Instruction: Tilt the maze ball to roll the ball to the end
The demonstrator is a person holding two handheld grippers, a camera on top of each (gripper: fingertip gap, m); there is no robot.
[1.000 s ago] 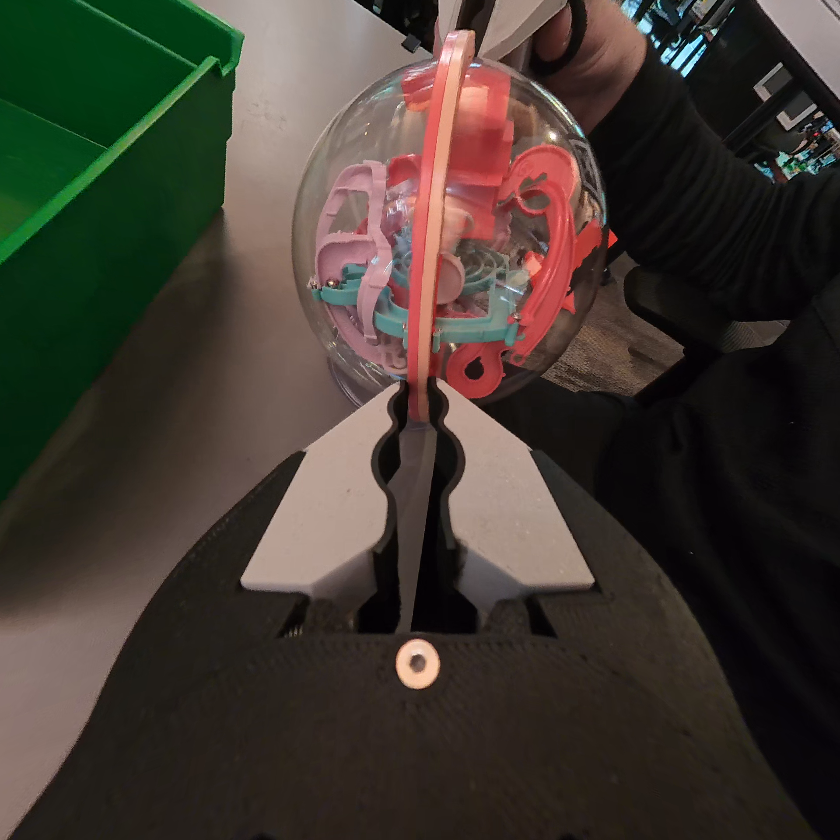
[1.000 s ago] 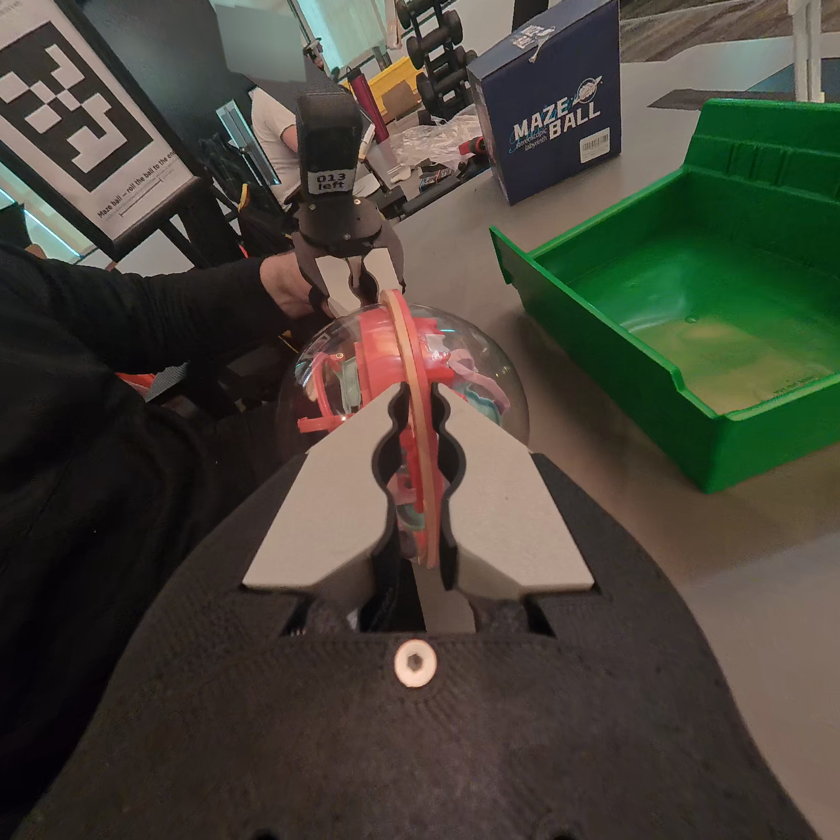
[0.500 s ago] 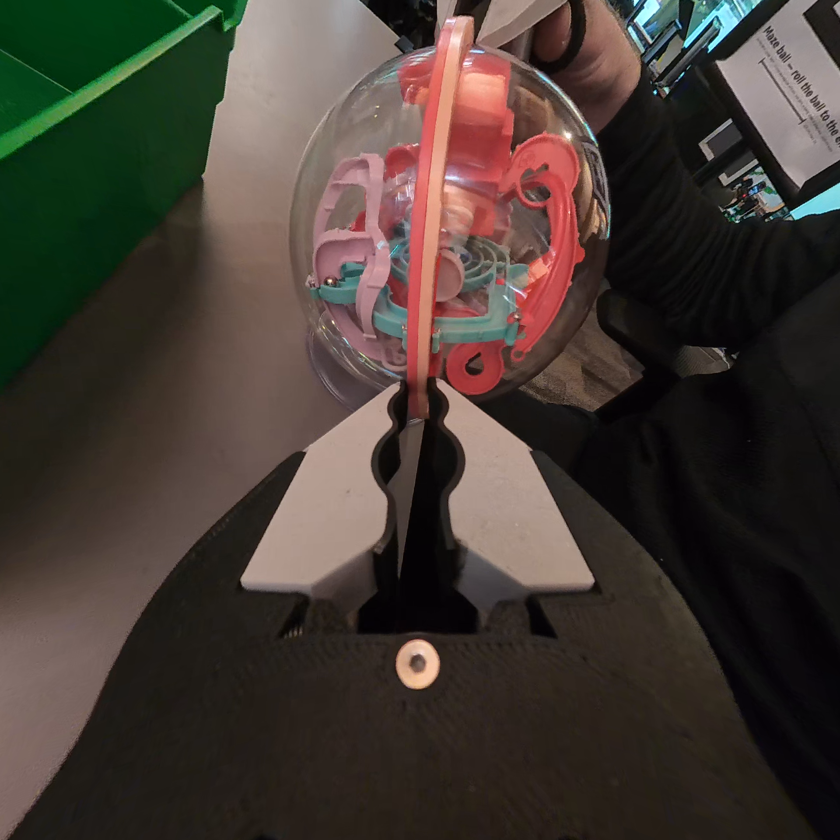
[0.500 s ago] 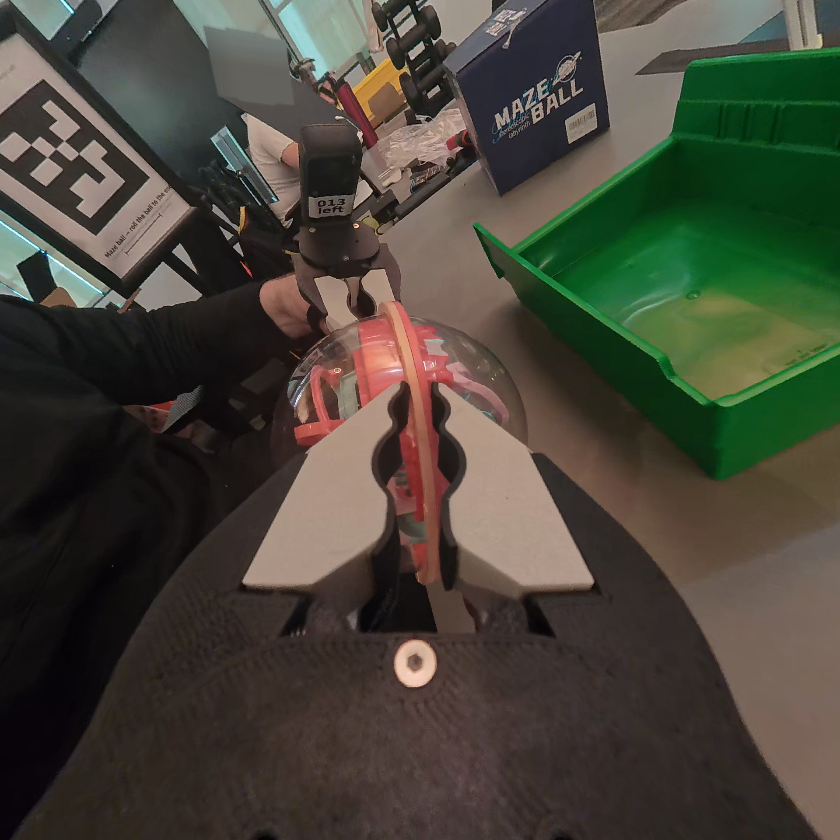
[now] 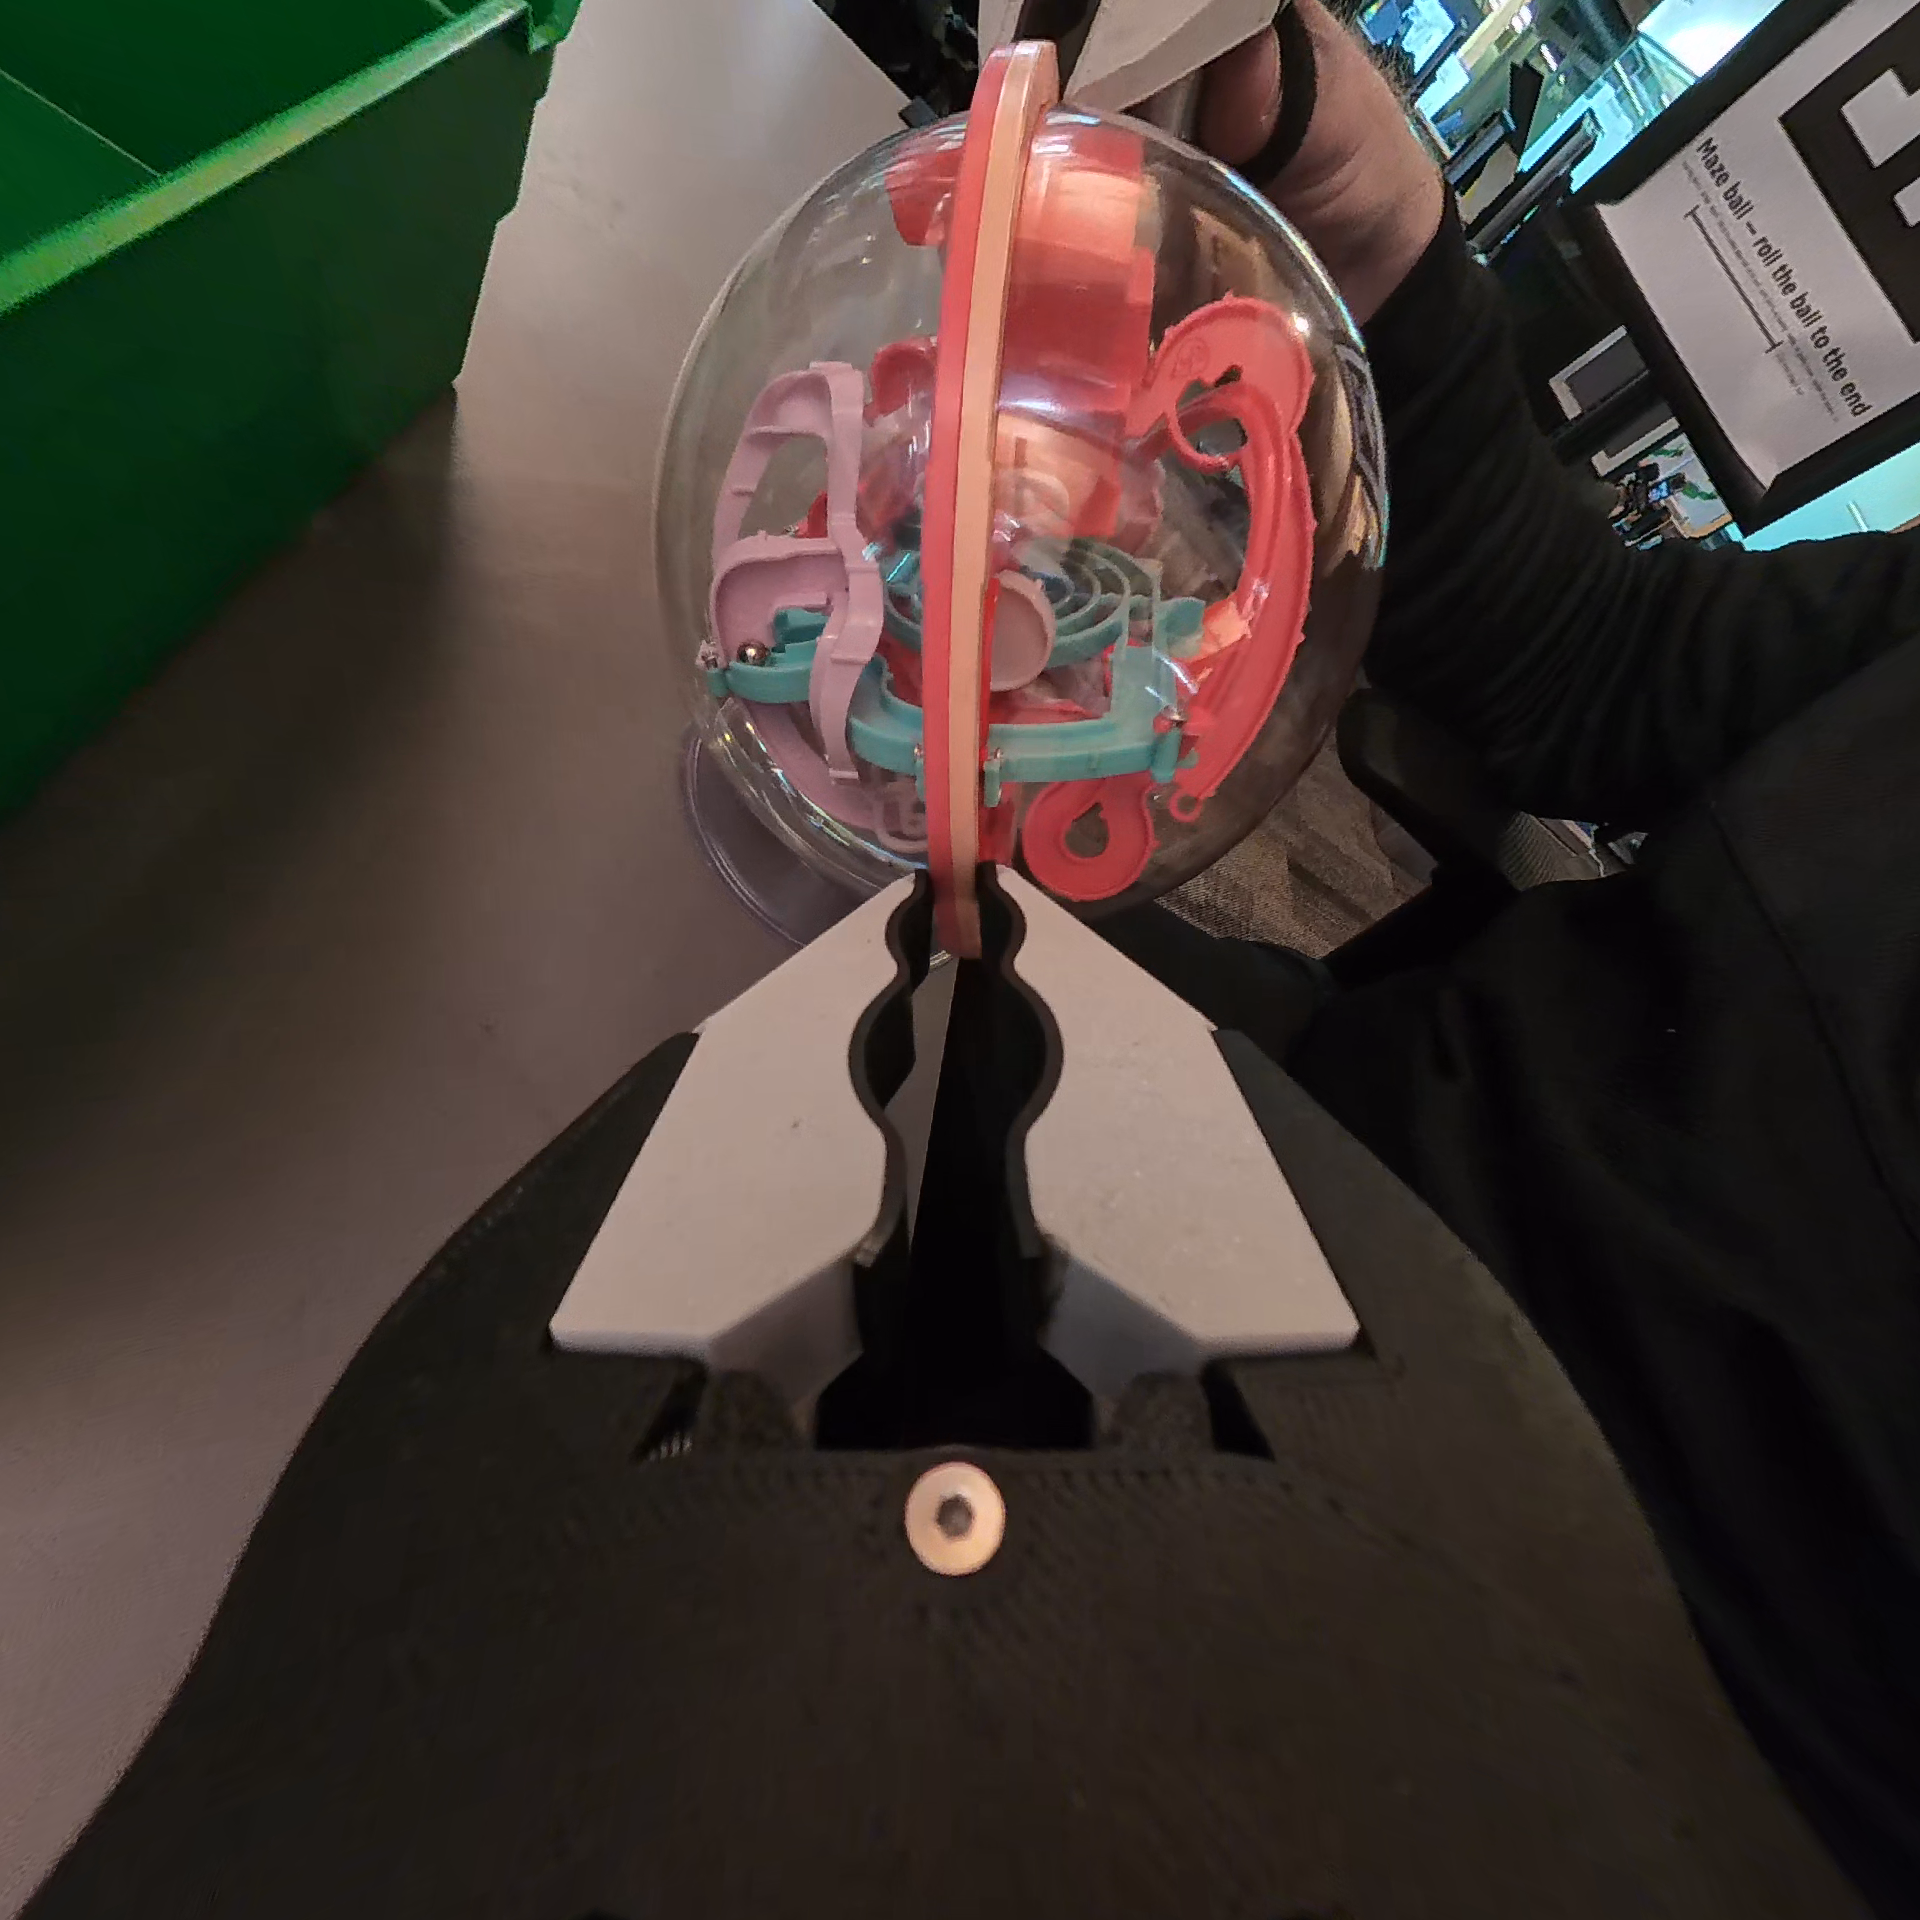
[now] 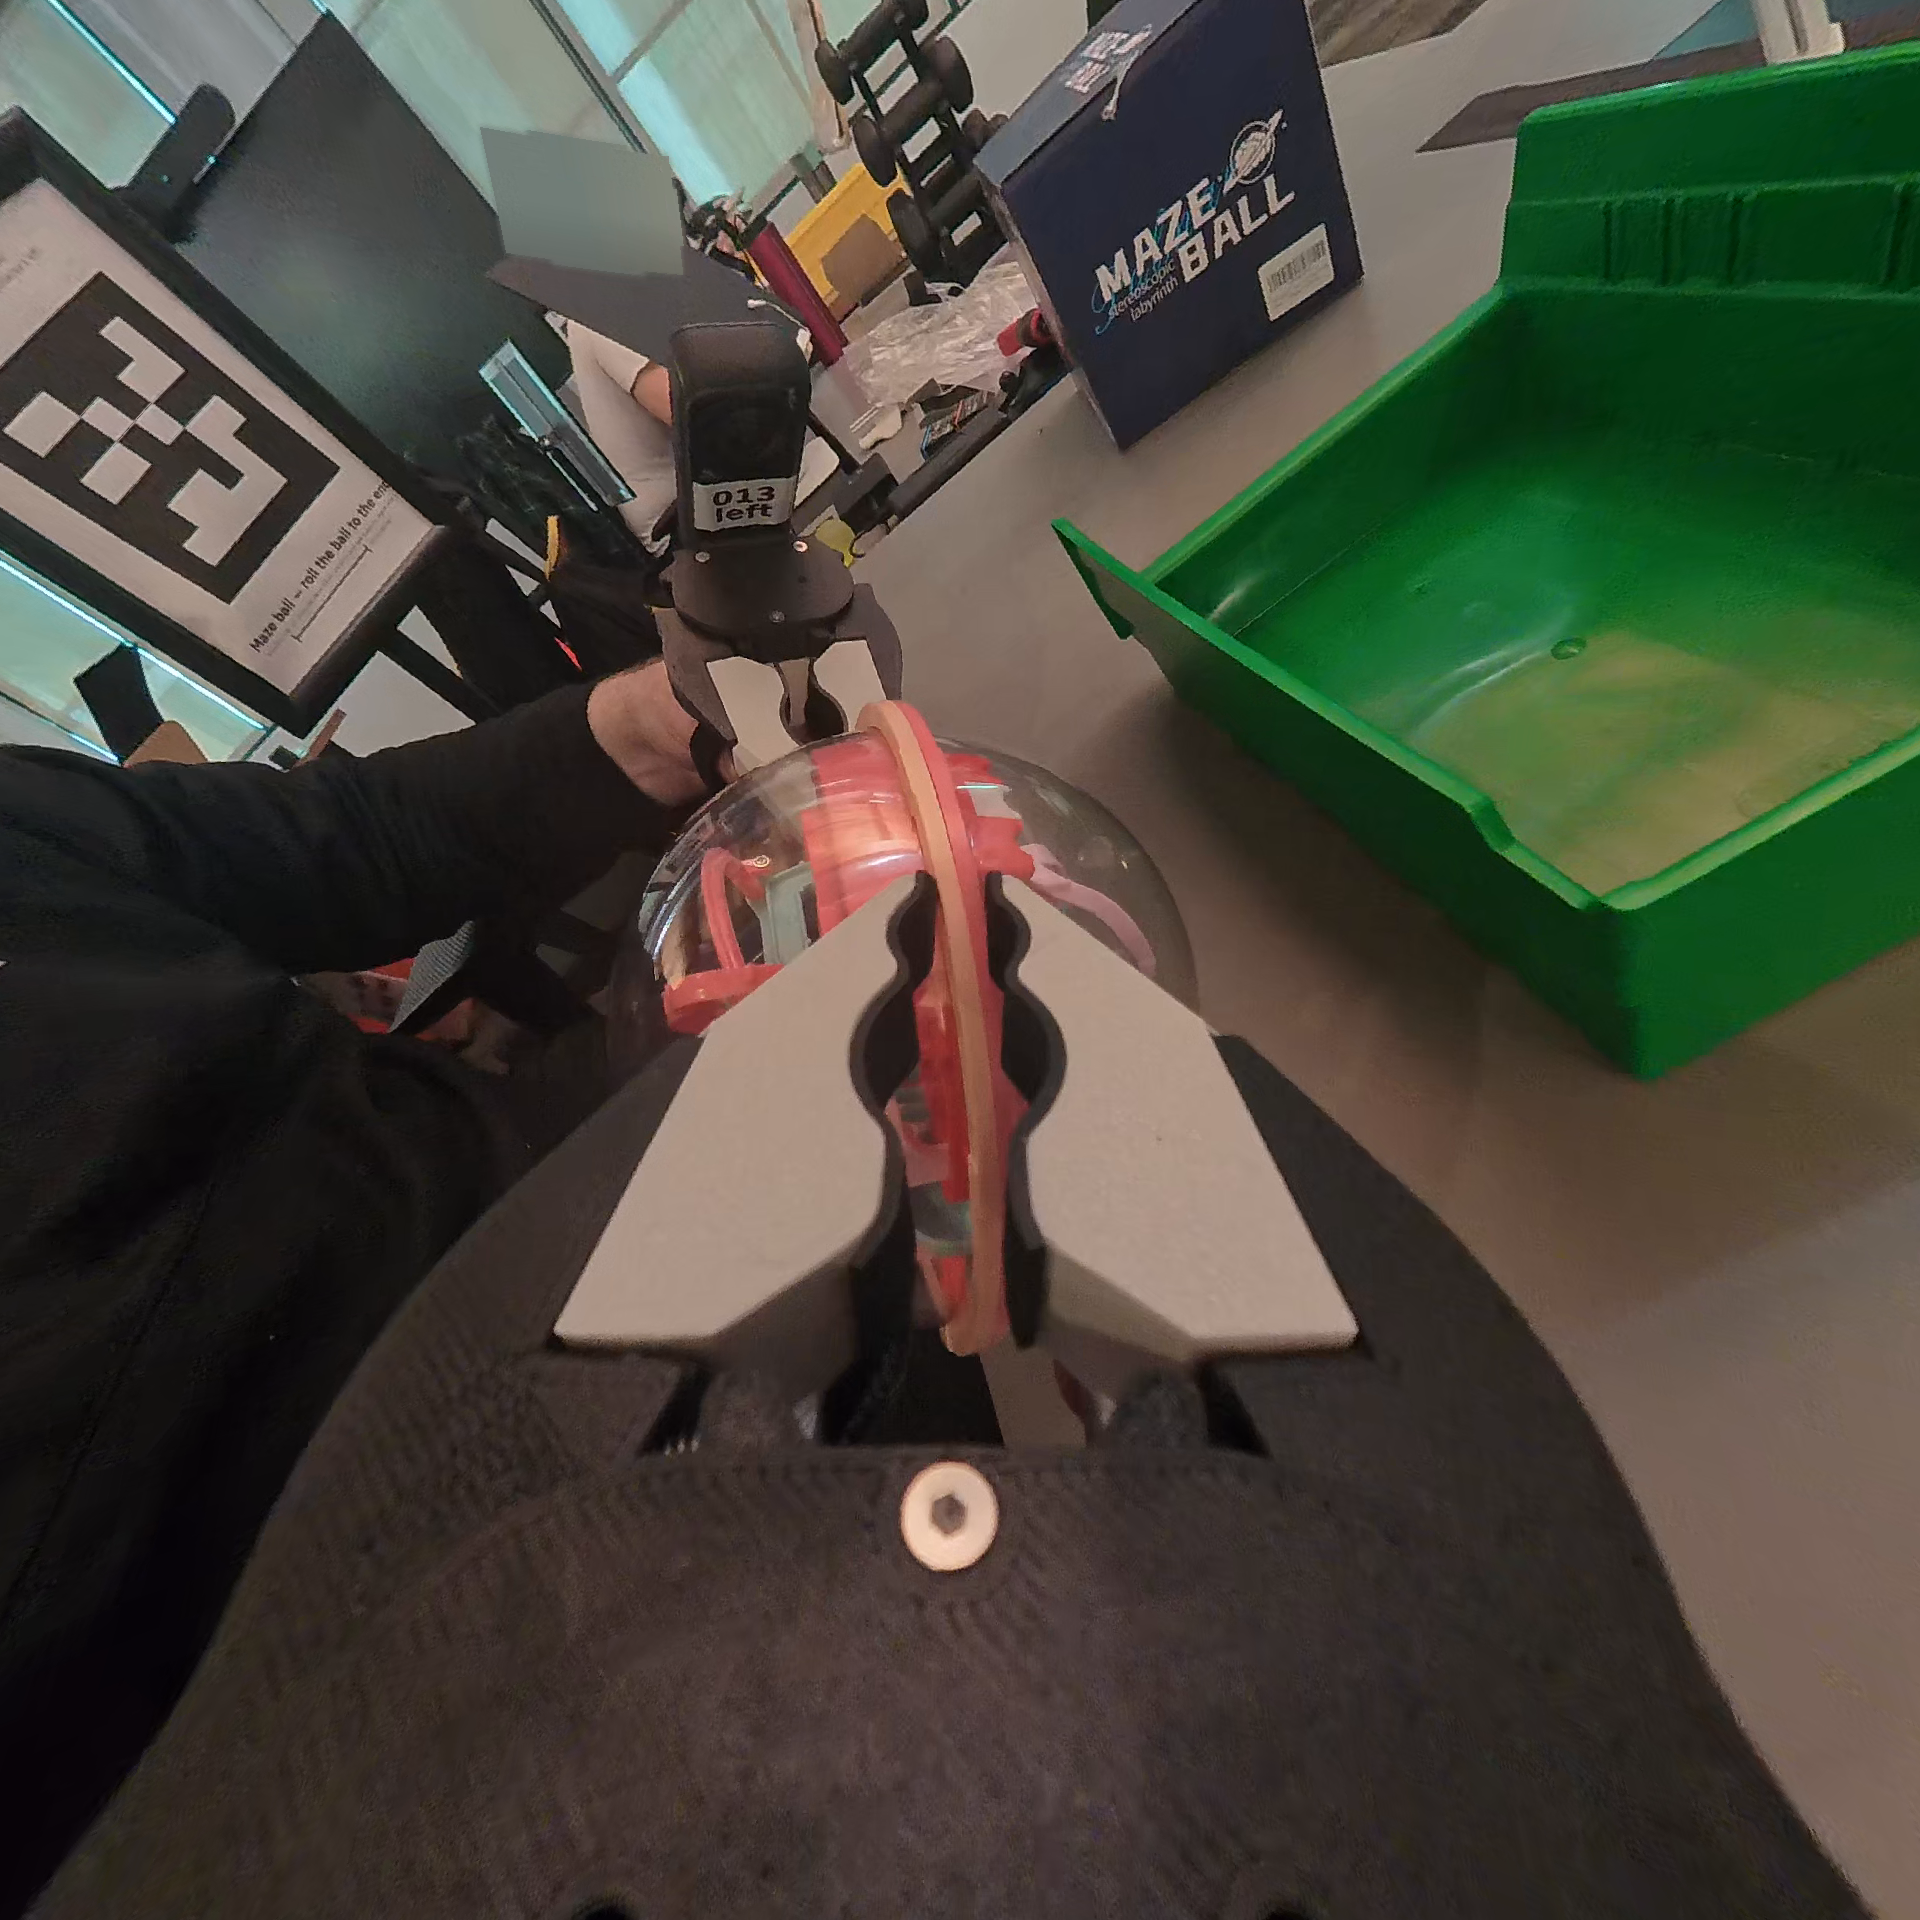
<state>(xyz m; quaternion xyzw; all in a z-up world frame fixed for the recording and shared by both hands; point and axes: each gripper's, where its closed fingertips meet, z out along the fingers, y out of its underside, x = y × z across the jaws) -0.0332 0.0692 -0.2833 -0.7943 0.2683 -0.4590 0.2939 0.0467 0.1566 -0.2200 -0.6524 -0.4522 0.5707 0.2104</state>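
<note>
A clear plastic maze ball [image 5: 1023, 520] with red, lilac and teal tracks inside is held up over the edge of the grey tabletop [image 5: 312, 831], pinched from opposite sides by its red and cream equator rim [image 5: 971, 468]. The left gripper [image 5: 956, 899], with grey fingers on a black body, is closed down to a narrow slit on the near end of that rim, which stands roughly upright between its tips. The right gripper [image 6: 956, 894] of the same build is likewise nearly closed on the rim, which runs down the gap between its fingers. A small silver steel ball [image 5: 750, 654] sits on a teal track at the left side of the sphere, beside a lilac loop. Under the sphere a clear round stand [image 5: 727, 831] rests on the tabletop near its edge. A green plastic bin [image 6: 1558, 675] sits on the tabletop well apart from the sphere, and a dark blue cardboard box [image 6: 1174, 208] stands farther toward the tabletop's far edge. The person's black sleeve [image 6: 343, 852] reaches to the left gripper's handle.
</note>
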